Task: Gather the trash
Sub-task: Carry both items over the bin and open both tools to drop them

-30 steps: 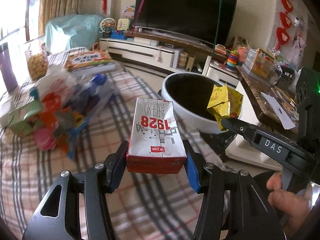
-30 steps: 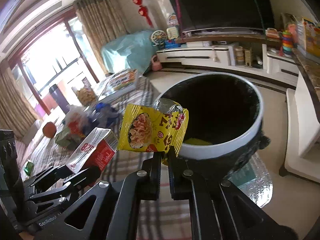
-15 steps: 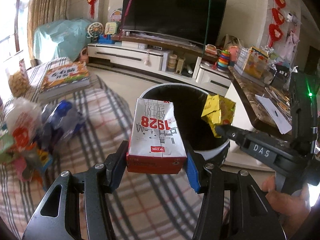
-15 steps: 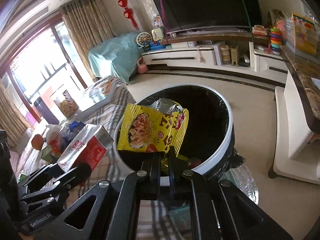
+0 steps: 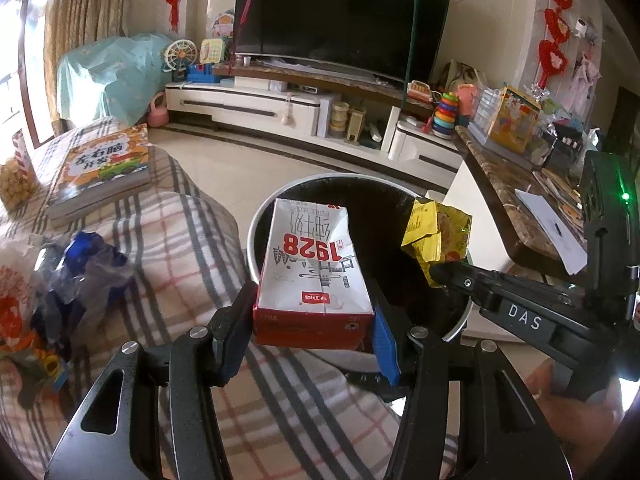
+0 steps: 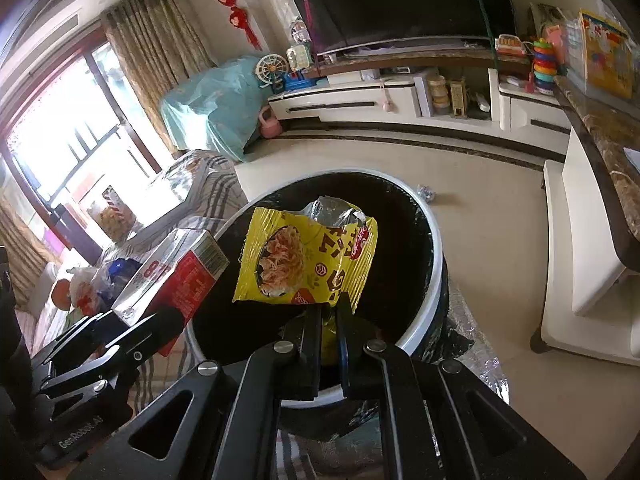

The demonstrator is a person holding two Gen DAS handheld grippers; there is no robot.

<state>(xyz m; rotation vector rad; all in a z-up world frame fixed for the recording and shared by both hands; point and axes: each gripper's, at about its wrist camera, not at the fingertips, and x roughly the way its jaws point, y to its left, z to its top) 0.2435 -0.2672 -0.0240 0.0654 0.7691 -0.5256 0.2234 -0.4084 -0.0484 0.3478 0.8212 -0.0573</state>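
Left claw (image 5: 314,330): clamped on the carton (image 5: 314,276) by its base, held above the near rim of the bin (image 5: 256,236). Right claw (image 6: 329,314): pinched narrow on the lower edge of the yellow wrapper (image 6: 308,260), hung over the bin's black-lined mouth. More litter (image 5: 86,276) left on the checked cloth (image 5: 180,248), beside a book (image 5: 106,164).

A family living room: a large black curved television (image 5: 340,12) stands on a long white low cabinet (image 5: 256,106), red paper decorations (image 5: 552,48) hang on cream walls, beige patterned curtains (image 6: 136,76) frame a sunlit window, and a rainbow stacking-ring toy (image 5: 446,114) sits nearby.
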